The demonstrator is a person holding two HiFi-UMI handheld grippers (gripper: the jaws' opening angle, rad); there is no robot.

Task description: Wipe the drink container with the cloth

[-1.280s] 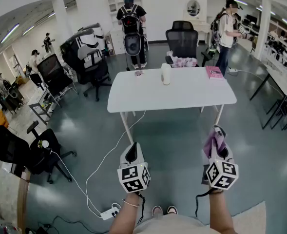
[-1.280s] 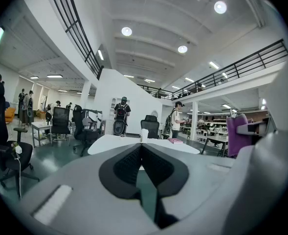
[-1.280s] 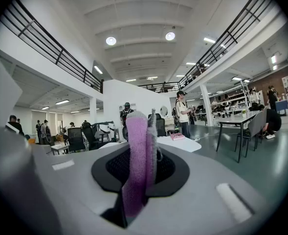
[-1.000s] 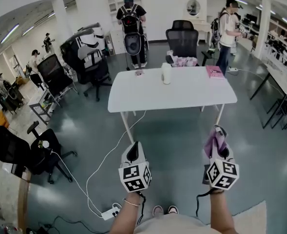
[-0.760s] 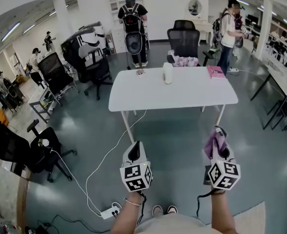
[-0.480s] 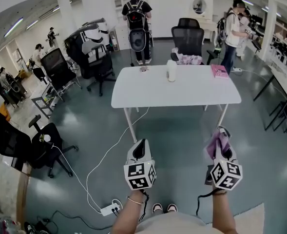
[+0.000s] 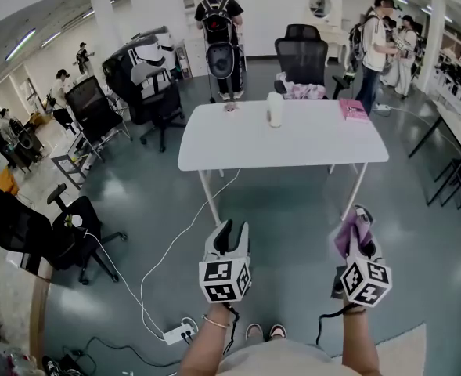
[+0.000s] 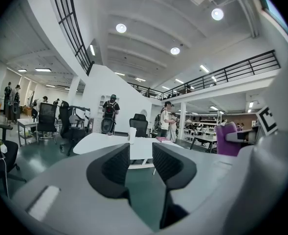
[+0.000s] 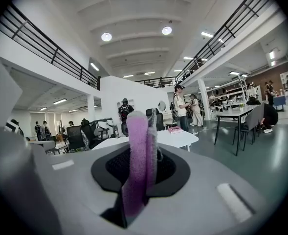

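Observation:
The drink container (image 7: 275,110), a white cylinder, stands upright near the far edge of the white table (image 7: 293,146), well ahead of both grippers. In the left gripper view, the container (image 8: 132,133) shows small beyond the jaws. My left gripper (image 7: 232,227) hangs over the floor short of the table; its jaws are opening and nothing is between them (image 8: 140,163). My right gripper (image 7: 361,219) is shut on a purple cloth (image 7: 346,238), which stands up folded between the pads (image 9: 138,165).
A pink book (image 7: 352,110) and a small object (image 7: 230,108) lie on the table. Black office chairs (image 7: 302,53) stand behind it and at left (image 7: 89,108). A white cable runs to a power strip (image 7: 175,336) on the floor. People stand at the back.
The left gripper's jaws, shut before, now stand apart. Both grippers sit a little lower and further right in the head view. The right gripper still holds the cloth.

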